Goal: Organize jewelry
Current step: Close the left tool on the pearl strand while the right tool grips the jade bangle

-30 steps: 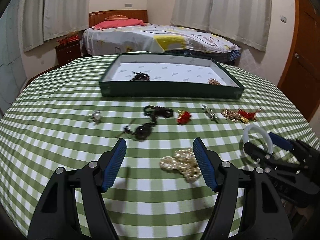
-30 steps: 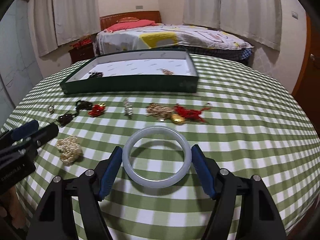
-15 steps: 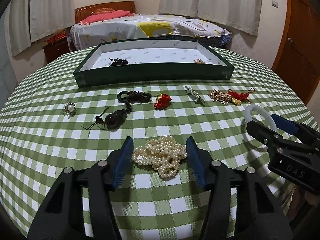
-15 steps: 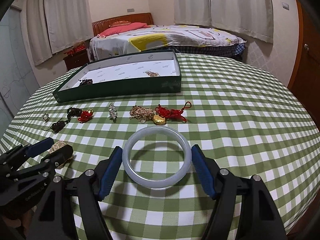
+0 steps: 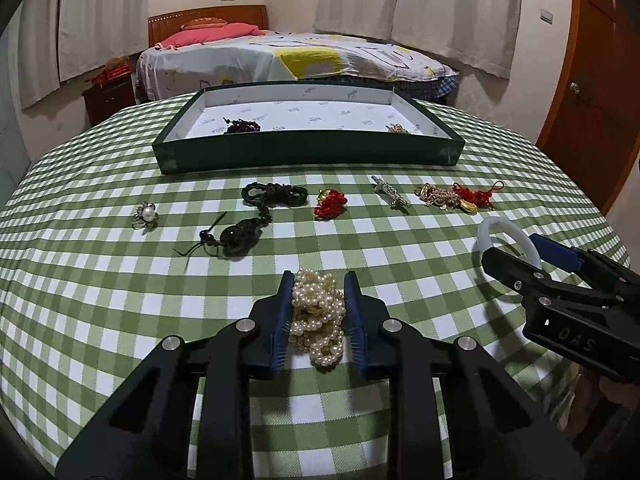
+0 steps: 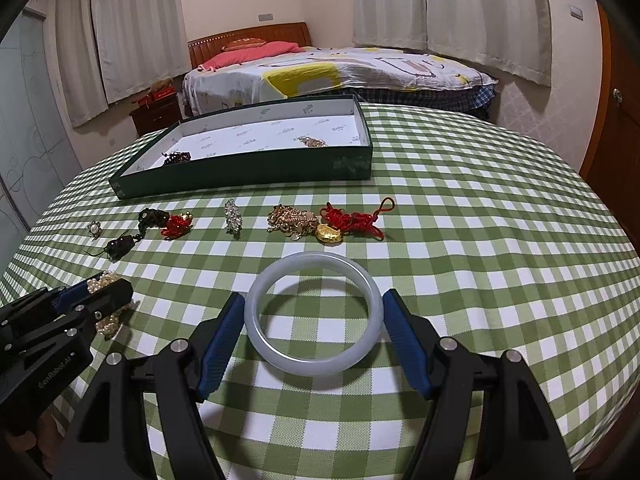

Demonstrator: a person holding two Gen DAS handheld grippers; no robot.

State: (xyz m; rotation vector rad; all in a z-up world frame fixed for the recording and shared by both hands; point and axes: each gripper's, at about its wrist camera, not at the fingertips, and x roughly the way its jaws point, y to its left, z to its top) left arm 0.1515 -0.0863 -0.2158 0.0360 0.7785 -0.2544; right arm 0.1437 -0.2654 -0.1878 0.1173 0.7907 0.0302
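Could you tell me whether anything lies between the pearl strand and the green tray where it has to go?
Yes. The left hand-held gripper, whose jaws have just been closing, pinches the pearl strand. On the cloth between it and the green tray lie a dark cord pendant and a red knot charm; lifting over them should clear both.

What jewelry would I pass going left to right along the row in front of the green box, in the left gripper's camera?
pearl flower ring → dark cord necklace → red knot charm → silver brooch → gold chain pile → red tassel with gold charm
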